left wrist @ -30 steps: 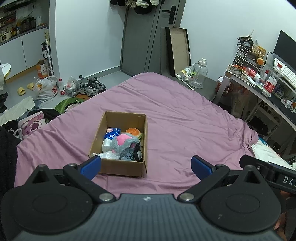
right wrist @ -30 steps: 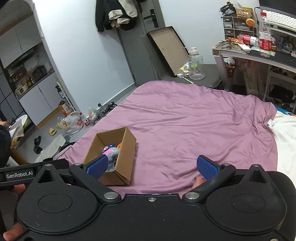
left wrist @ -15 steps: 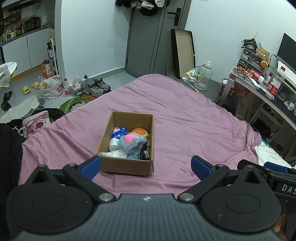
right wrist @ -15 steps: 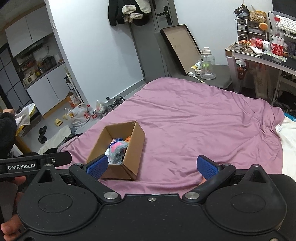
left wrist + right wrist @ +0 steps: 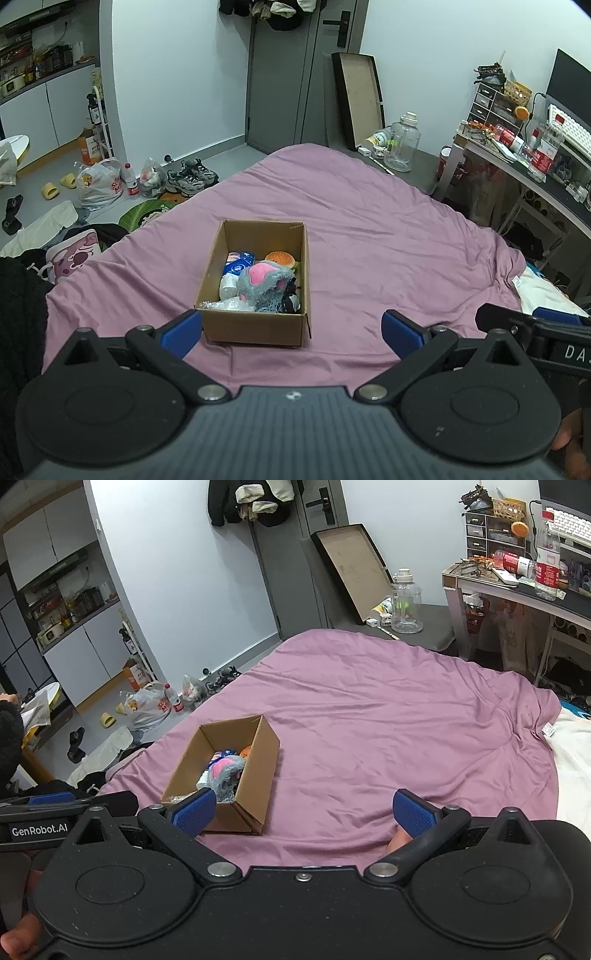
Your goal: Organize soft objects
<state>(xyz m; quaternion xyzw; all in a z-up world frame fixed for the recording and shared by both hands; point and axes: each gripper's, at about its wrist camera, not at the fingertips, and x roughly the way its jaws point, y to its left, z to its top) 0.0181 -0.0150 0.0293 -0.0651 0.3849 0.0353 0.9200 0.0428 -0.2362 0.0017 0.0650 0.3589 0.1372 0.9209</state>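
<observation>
Two grippers, left gripper [image 5: 291, 328] and right gripper [image 5: 303, 810], jaws apart, empty. Cardboard box [image 5: 255, 326] holds plush toy [image 5: 264, 286]; best approach from above, clearing walls.

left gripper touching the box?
Cannot tell. In the left wrist view the open left gripper has its left finger overlapping the box corner; neither view shows contact or gap.
</observation>
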